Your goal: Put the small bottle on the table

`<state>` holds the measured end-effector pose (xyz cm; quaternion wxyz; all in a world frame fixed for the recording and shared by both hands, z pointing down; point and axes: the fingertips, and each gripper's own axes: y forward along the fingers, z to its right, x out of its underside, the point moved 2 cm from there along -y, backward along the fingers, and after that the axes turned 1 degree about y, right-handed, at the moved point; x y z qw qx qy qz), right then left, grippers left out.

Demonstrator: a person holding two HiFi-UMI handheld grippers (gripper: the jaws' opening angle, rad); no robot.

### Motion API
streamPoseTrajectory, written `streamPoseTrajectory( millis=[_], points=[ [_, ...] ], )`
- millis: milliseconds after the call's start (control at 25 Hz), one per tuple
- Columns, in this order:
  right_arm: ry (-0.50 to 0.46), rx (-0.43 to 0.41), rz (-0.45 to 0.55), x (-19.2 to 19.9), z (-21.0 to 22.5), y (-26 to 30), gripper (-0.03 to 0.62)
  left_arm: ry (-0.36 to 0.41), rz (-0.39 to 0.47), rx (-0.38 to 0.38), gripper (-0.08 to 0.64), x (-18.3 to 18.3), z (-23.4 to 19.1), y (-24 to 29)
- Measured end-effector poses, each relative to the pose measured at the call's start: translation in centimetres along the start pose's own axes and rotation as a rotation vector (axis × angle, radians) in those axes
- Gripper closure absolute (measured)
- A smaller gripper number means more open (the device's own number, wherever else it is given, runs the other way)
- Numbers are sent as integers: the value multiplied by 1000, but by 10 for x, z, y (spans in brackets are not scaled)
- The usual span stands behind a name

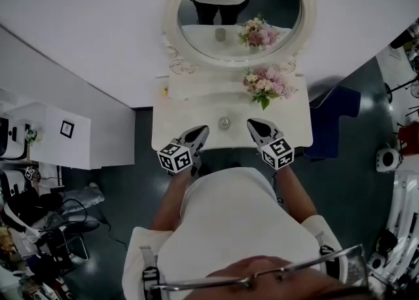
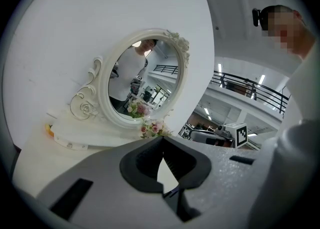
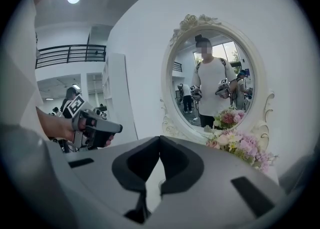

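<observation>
The small bottle [image 1: 224, 122] is a little round greyish thing. It stands on the white dressing table [image 1: 296, 136] near its front edge. My left gripper [image 1: 201, 132] is to its left and my right gripper [image 1: 253, 124] to its right, both apart from it. Each is shut with nothing between its jaws. In the left gripper view the left gripper [image 2: 162, 142] has its jaws together and points at the mirror. The right gripper view shows the right gripper [image 3: 160, 140] the same way. The bottle is hidden in both gripper views.
An oval white-framed mirror [image 1: 239, 10] stands at the back of the table against the wall, with a bunch of pink flowers [image 1: 267, 84] at its foot. A dark blue seat [image 1: 335, 118] is to the table's right, a white cabinet [image 1: 59, 136] to its left.
</observation>
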<state>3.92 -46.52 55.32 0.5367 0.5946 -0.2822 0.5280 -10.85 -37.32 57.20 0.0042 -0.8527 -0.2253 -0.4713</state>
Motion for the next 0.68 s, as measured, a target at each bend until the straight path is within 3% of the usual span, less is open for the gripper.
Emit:
streamPoseTrajectory(
  millis=[680],
  points=[
    [-19,20,-6,-5,5,-2,586,24,31,13,557,-16,0,4]
  ],
)
